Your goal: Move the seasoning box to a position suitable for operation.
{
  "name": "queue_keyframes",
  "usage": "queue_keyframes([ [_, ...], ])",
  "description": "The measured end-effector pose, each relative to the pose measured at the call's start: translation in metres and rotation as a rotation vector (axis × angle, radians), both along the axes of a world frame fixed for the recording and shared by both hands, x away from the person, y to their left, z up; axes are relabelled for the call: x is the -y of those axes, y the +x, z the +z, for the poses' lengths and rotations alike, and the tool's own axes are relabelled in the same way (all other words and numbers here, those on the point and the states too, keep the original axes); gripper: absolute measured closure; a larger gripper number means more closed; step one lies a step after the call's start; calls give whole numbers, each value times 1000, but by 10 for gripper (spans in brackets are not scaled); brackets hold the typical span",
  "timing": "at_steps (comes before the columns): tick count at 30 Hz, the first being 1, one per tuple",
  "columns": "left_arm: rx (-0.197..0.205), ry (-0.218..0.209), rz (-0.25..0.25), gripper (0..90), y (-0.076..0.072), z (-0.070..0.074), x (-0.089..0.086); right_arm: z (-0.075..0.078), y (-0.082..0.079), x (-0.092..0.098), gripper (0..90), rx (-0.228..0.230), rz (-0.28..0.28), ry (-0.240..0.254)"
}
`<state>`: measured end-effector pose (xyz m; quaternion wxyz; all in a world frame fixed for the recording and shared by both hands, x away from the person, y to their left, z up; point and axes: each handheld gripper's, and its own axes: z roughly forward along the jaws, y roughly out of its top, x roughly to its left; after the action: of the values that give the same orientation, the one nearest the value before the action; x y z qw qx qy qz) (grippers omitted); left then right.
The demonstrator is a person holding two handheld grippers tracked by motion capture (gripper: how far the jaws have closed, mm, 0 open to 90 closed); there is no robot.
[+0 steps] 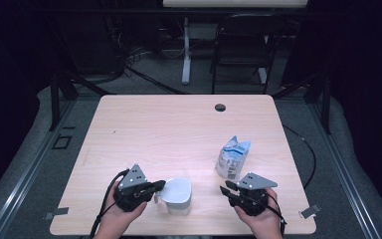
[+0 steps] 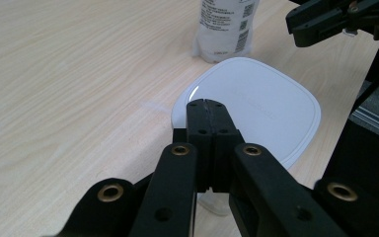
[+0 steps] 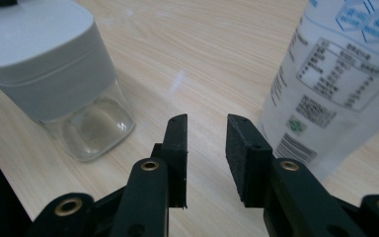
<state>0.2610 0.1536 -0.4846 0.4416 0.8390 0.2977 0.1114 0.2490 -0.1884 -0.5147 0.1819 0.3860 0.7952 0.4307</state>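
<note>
Jar (image 1: 177, 195) sits lower centre of the surface (image 1: 179, 129), pouch (image 1: 233, 157) right of it. Left gripper (image 1: 160, 186) jaws together at the lid edge; right gripper (image 1: 226, 187) jaws apart, empty. Jar looks rigid, slippery, breakable glass: grip the lid sides.

From my seat: pouch (image 3: 335, 84) cut off by the top and right edges in the right gripper view, its small print too blurred to read. In the left gripper view my own jaws hide the near rim of the white lid (image 2: 266, 108).
</note>
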Motion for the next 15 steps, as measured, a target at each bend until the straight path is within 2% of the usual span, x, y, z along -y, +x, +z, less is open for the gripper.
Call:
queue_keyframes([
  [5,7,7,1,900,-1,0,1,11,7,-15,771,11,37,-5],
  [8,8,8,1,900,-1,0,1,13,9,-23,805,12,53,-8],
  [10,10,7,1,900,-1,0,1,14,12,-36,889,1,92,-31],
  [15,6,5,-2,900,-3,0,1,12,13,-48,900,-10,144,-47],
])
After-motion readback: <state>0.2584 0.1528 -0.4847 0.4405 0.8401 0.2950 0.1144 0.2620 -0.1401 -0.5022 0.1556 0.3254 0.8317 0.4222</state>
